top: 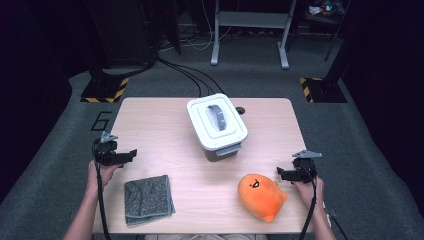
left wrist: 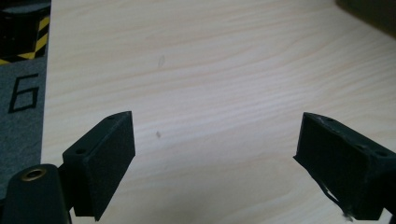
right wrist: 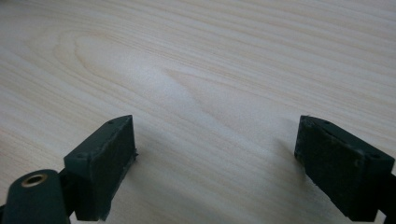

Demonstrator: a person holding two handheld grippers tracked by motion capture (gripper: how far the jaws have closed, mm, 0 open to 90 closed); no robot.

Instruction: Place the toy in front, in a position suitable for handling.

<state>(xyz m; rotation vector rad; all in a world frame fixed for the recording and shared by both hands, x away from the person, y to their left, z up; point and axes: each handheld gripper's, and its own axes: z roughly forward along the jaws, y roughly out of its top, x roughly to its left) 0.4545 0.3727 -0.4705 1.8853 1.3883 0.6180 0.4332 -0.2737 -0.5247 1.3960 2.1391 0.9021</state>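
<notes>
A: Orange plush toy [top: 261,196] sits just beside our right gripper [top: 283,174], outside its wide, empty jaws.
B: Our left gripper [top: 131,154] gapes too, over bare table [left wrist: 224,70]; grey cloth [top: 148,198] lies near, seemingly below the jaws.

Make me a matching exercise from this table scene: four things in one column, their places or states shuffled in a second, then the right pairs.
Things:
1. white lidded box
2. grey cloth
3. orange plush toy
4. left gripper

Places or states:
A. folded, at the table's near left
B. jaws open, nothing between them
C. at the table's middle, towards the far edge, lid on
D. at the near right, beside the right gripper

Pairs: 1-C, 2-A, 3-D, 4-B
</notes>
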